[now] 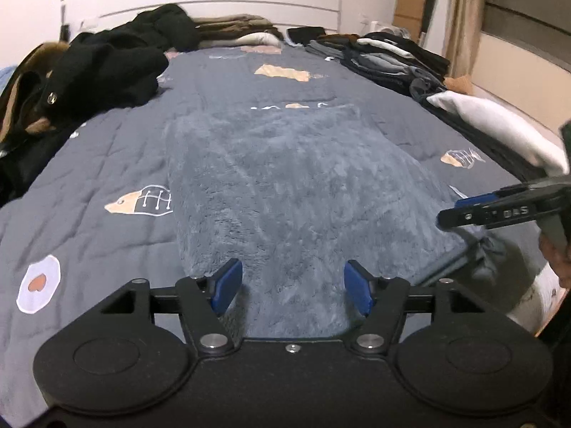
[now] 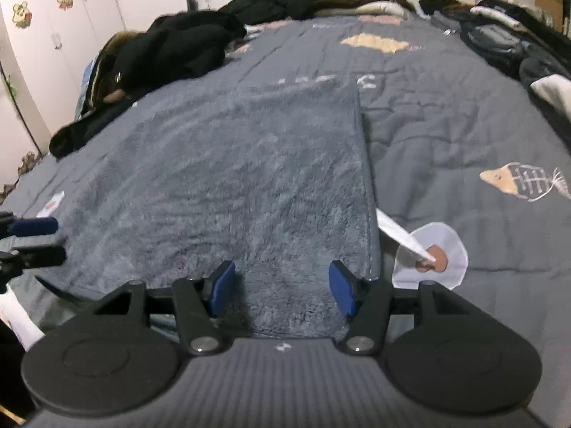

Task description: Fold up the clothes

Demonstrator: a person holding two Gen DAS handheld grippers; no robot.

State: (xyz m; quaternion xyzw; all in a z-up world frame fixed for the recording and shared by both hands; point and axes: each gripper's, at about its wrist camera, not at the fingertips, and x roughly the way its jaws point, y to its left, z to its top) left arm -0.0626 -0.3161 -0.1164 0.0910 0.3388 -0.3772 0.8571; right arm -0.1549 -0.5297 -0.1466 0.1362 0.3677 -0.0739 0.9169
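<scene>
— Counted so far on the bed? 
— One fluffy grey-blue garment (image 1: 285, 185), laid flat in the middle of the quilt (image 1: 107, 164), near edge under both grippers. One straight folded edge down its right side in the right wrist view (image 2: 364, 164). One white drawstring (image 2: 396, 232) poking out beside that edge, tip resting on a round white patch (image 2: 446, 253) with a heart.

— Grippers? 
— Two. Left gripper (image 1: 291, 285): two blue pads set apart, roughly half open, nothing pinched, only fluffy fabric lying below the gap. Right gripper (image 2: 282, 287): same story, two blue pads spread about halfway, gripping nothing, hovering over the garment's near right corner.

— Each visible from the other side? 
— Yes. Right gripper (image 1: 499, 210) entering at the right edge of the left wrist view, over the garment's right corner. Left gripper (image 2: 34, 240) at the far left of the right wrist view, two fingers parted, nothing between.

— Other clothes? 
— One loose heap of black clothing with a brown fur trim (image 1: 89, 71) at far left. One row of folded stacks along the right side (image 1: 389, 60), exact count unclear. One folded white piece (image 1: 499, 128) at the near end of that row. More folded beige items by the headboard (image 1: 232, 25).

— Quilt prints? 
— Two fishbone figures clear in the left wrist view (image 1: 142, 201) (image 1: 462, 157), one in the right (image 2: 524, 180).
</scene>
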